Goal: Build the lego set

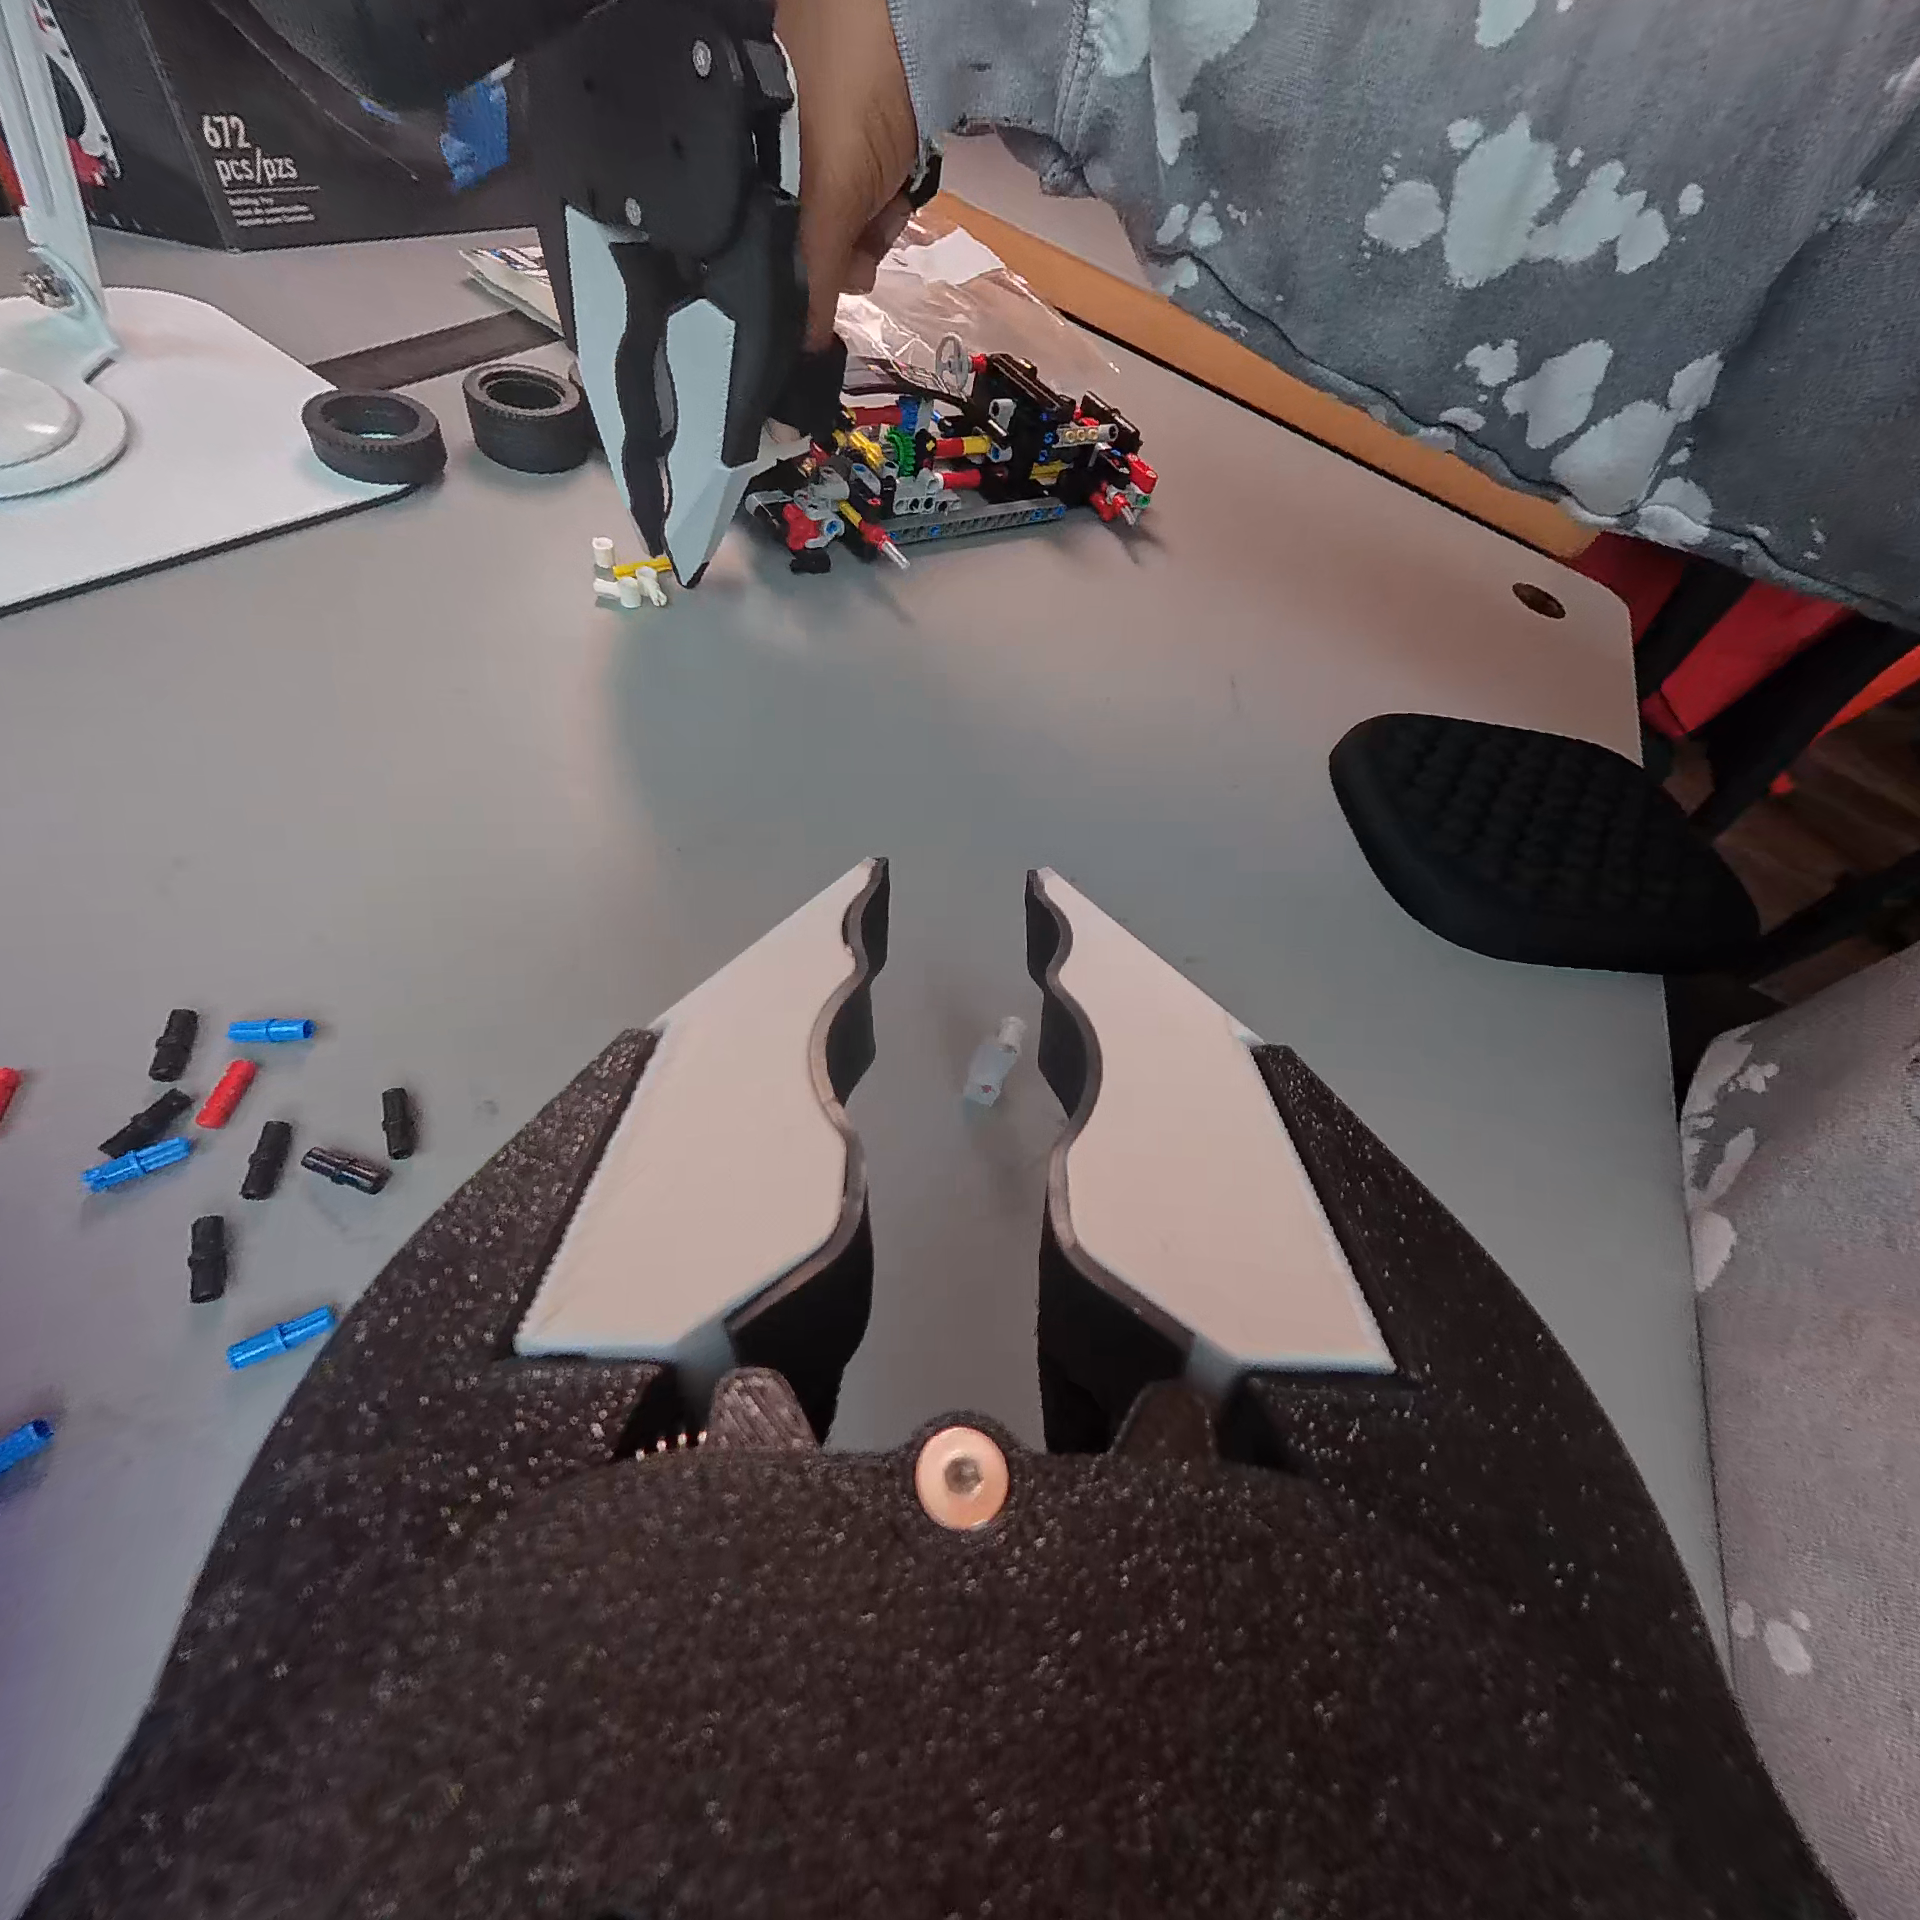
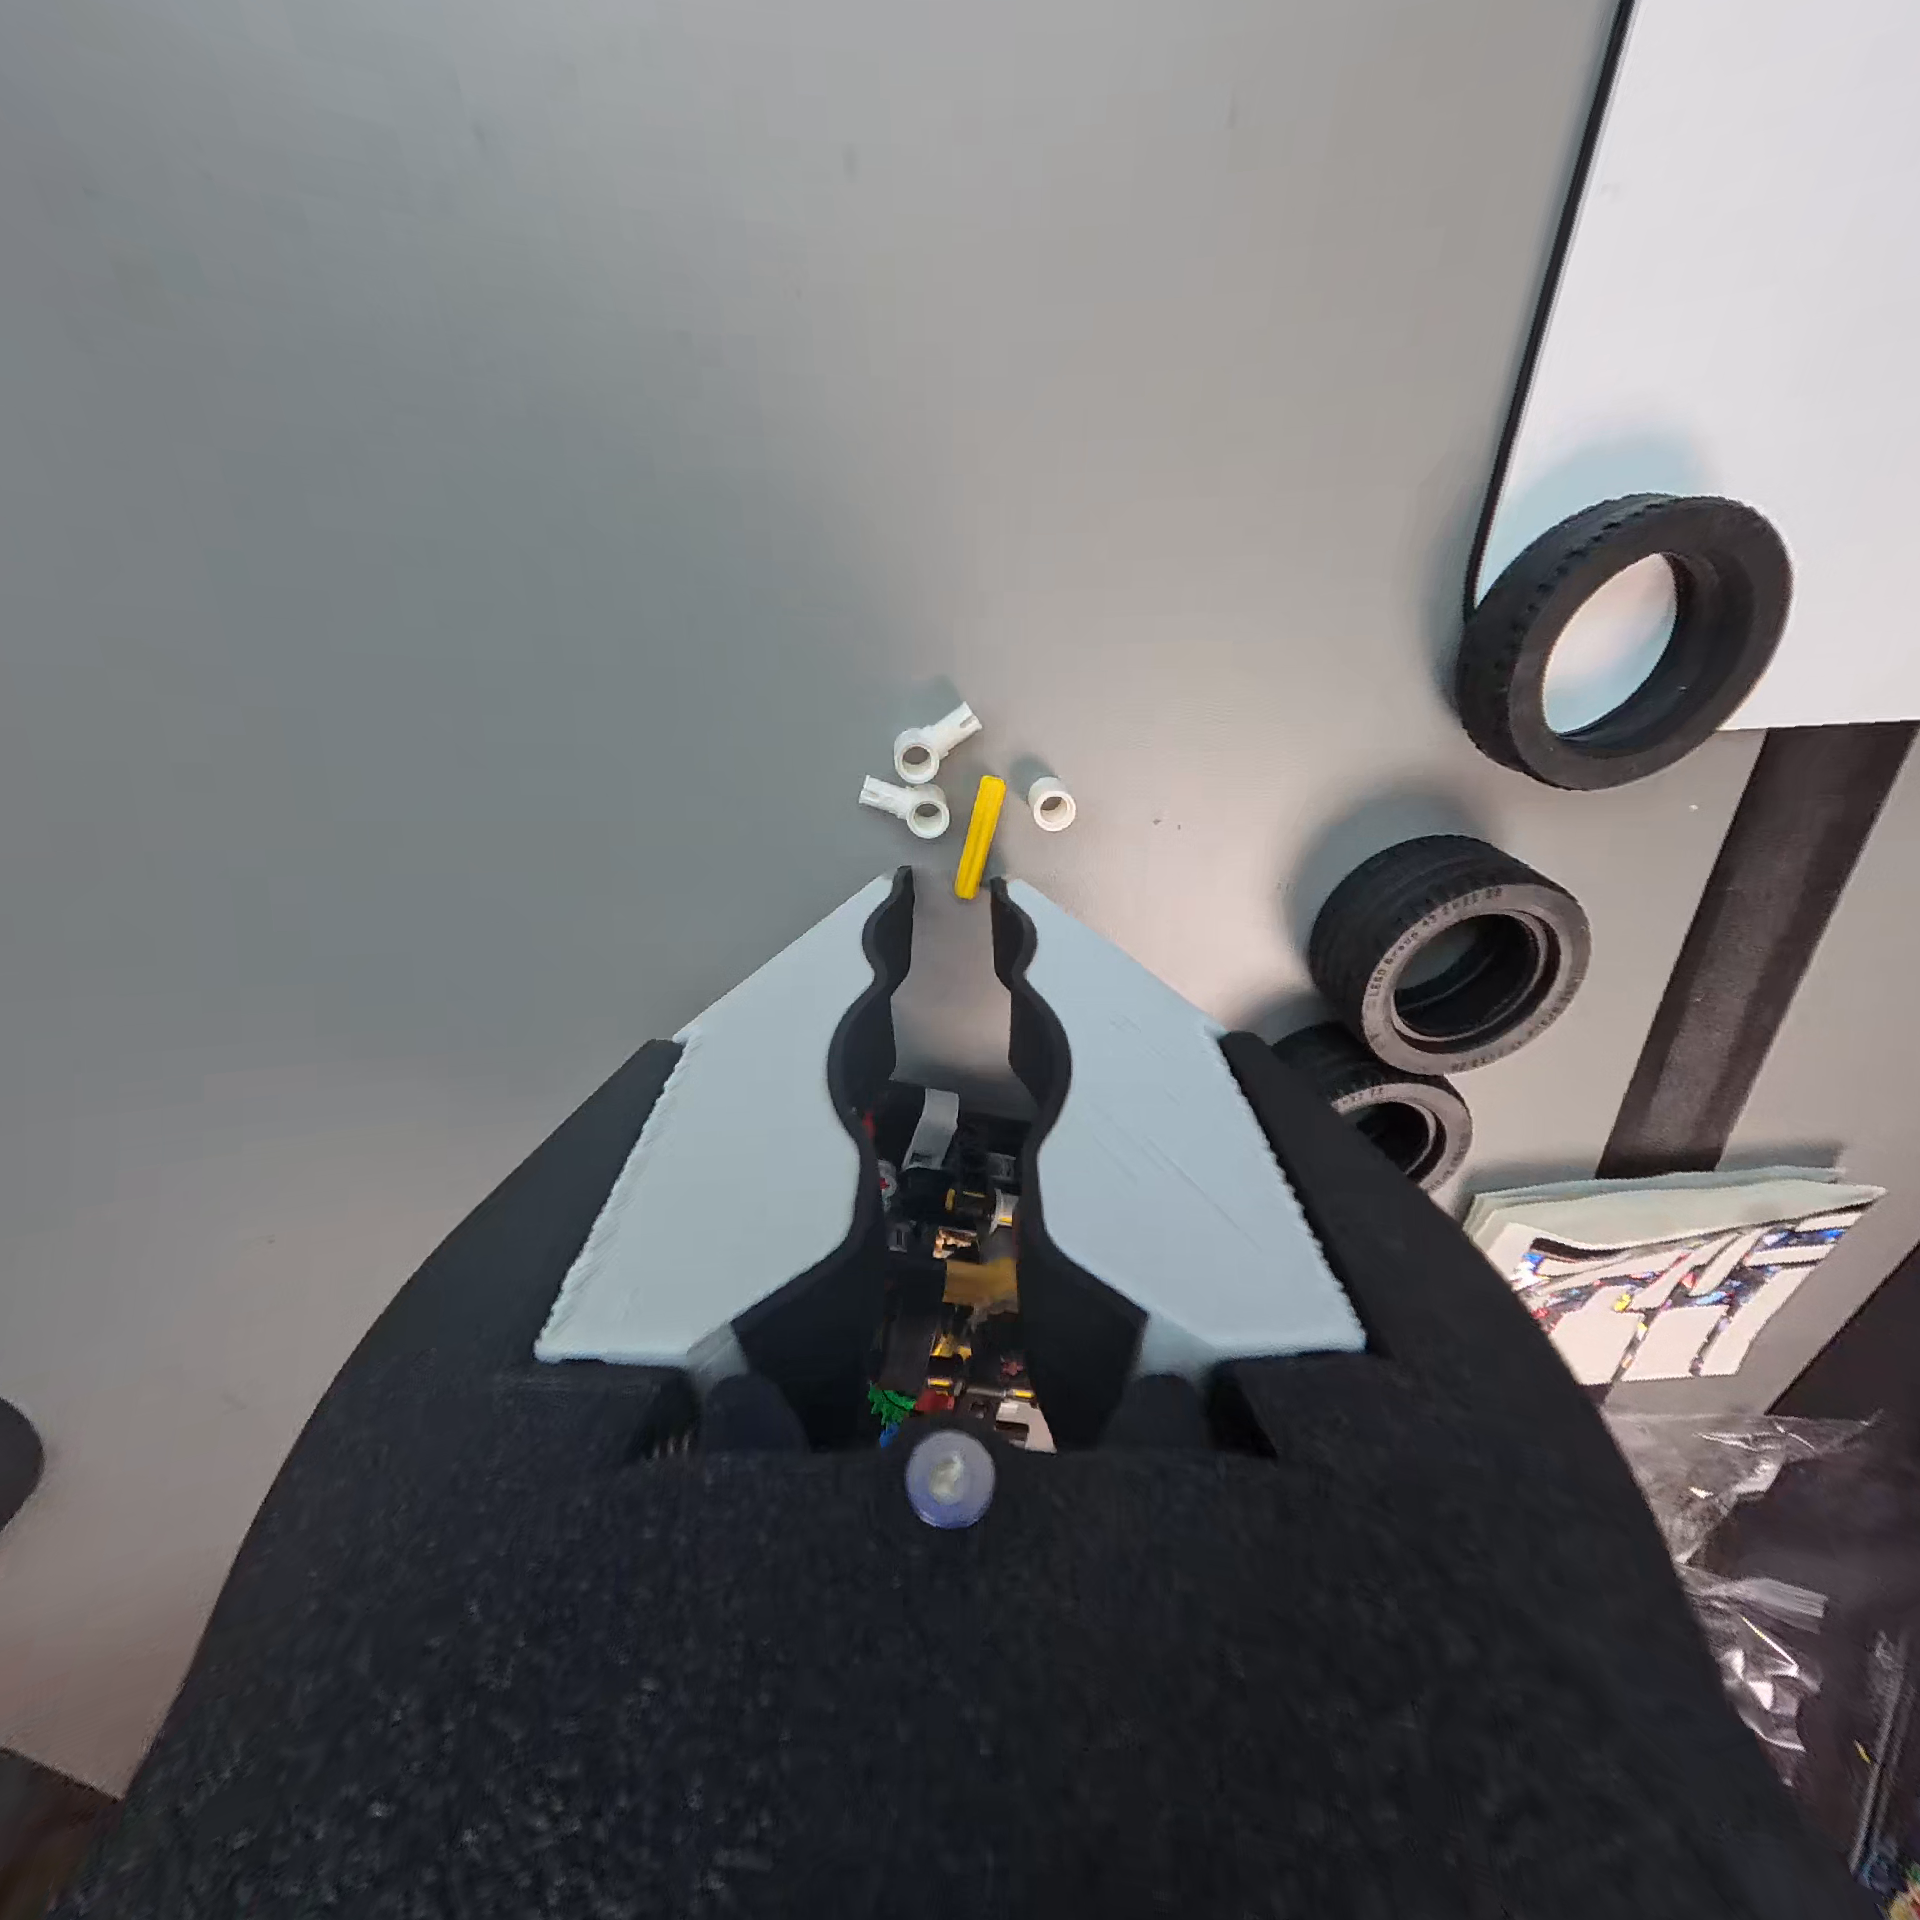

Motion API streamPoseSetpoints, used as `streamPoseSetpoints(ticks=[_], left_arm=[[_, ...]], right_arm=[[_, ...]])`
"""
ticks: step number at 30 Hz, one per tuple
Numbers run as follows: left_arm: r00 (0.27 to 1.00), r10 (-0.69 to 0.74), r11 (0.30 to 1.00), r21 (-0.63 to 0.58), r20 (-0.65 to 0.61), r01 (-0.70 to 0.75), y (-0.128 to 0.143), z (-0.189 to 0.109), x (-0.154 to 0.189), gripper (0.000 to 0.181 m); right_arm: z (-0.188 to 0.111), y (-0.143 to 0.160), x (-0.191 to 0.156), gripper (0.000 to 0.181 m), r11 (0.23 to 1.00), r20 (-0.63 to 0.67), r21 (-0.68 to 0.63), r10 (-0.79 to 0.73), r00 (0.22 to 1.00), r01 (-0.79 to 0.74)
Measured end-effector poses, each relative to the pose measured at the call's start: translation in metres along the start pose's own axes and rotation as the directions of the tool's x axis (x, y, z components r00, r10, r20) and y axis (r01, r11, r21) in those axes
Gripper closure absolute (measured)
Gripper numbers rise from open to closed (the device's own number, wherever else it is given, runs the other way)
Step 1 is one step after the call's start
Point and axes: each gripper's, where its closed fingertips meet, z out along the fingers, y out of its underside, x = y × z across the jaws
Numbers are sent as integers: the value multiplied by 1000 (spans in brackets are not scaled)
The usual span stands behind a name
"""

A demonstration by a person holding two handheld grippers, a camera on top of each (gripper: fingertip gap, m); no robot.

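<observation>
The half-built Lego car chassis (image 1: 956, 457) sits on the grey table (image 1: 727, 748) at the back; part of it shows between the fingers in the right wrist view (image 2: 951, 1247). My left gripper (image 1: 956, 868) is open and empty, low over the table, with a small light grey connector (image 1: 994, 1060) lying between its fingers. My right gripper (image 2: 948, 878) is open, pointing down at a yellow axle (image 2: 979, 834) and three small white connectors (image 2: 920, 784). In the left wrist view the right gripper (image 1: 681, 566) stands tip-down beside these parts (image 1: 627, 582).
Loose black, blue and red pins (image 1: 218, 1132) lie at the left. Black tyres (image 2: 1449, 951) (image 2: 1626, 639) lie near a white mat (image 2: 1766, 312). An instruction booklet (image 2: 1662, 1268), plastic bags (image 2: 1766, 1558), the set box (image 1: 260, 135) and a chair armrest (image 1: 1538, 842) are around. Across from one pair of fingers to the other is roughly 25 centimetres.
</observation>
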Motion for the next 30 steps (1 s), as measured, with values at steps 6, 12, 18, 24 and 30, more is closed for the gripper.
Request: streamPoseSetpoints(ticks=[6, 12, 18, 24, 30], left_arm=[[1000, 2, 1000, -25, 15, -2, 7, 5, -2, 158], [1000, 2, 1000, -24, 27, -2, 11, 9, -3, 158], [998, -48, 995, 91, -30, 51, -11, 4, 6, 155], [969, -85, 992, 67, -230, 103, -10, 14, 41, 150], [968, 22, 1000, 14, -251, -19, 2, 21, 60, 164]], right_arm=[[1, -1, -6, 181, 1000, 38, 23, -20, 999, 19], [-23, -5, -12, 181, 991, -30, 122, -46, 998, 50], [-89, -30, -105, 180, 873, -103, 448, -164, 981, 193], [-93, -52, -205, 181, 744, -191, 565, -305, 933, 358], [-98, -57, -225, 181, 714, -230, 563, -349, 908, 417]])
